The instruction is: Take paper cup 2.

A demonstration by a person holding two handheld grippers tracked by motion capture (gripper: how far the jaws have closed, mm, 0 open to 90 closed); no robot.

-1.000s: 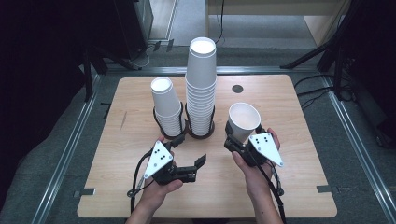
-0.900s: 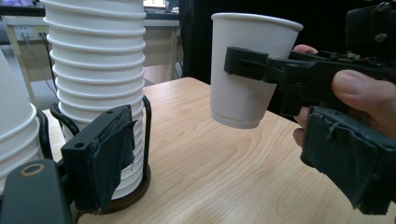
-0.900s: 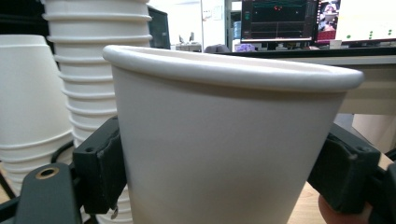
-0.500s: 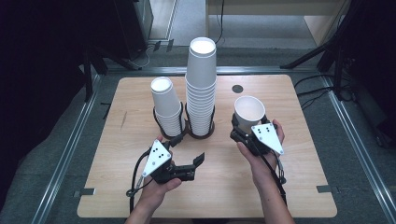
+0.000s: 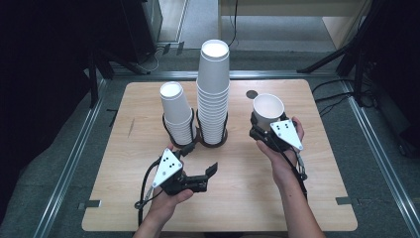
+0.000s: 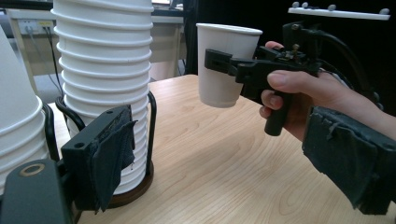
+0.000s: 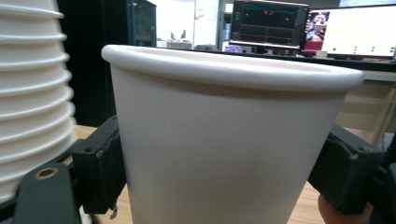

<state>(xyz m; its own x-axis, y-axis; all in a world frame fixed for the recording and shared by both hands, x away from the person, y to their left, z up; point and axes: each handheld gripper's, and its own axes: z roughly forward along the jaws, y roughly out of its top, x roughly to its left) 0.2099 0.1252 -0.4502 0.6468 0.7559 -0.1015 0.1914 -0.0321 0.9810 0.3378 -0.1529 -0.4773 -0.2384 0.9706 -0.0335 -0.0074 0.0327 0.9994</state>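
The wooden table (image 5: 297, 198) bears two cup stacks in black ring holders: the tall stack (image 5: 213, 94) and the short stack (image 5: 177, 113). The right gripper (image 5: 262, 130) clamps one empty paper cup (image 5: 268, 110) upright, held above the table. The left gripper (image 5: 210, 173) lies level, jaws apart, holding nothing.

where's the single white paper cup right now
In the high view the single white paper cup sits upright, clamped in the right gripper, held above the wooden table, right of the tall stack of white cups.
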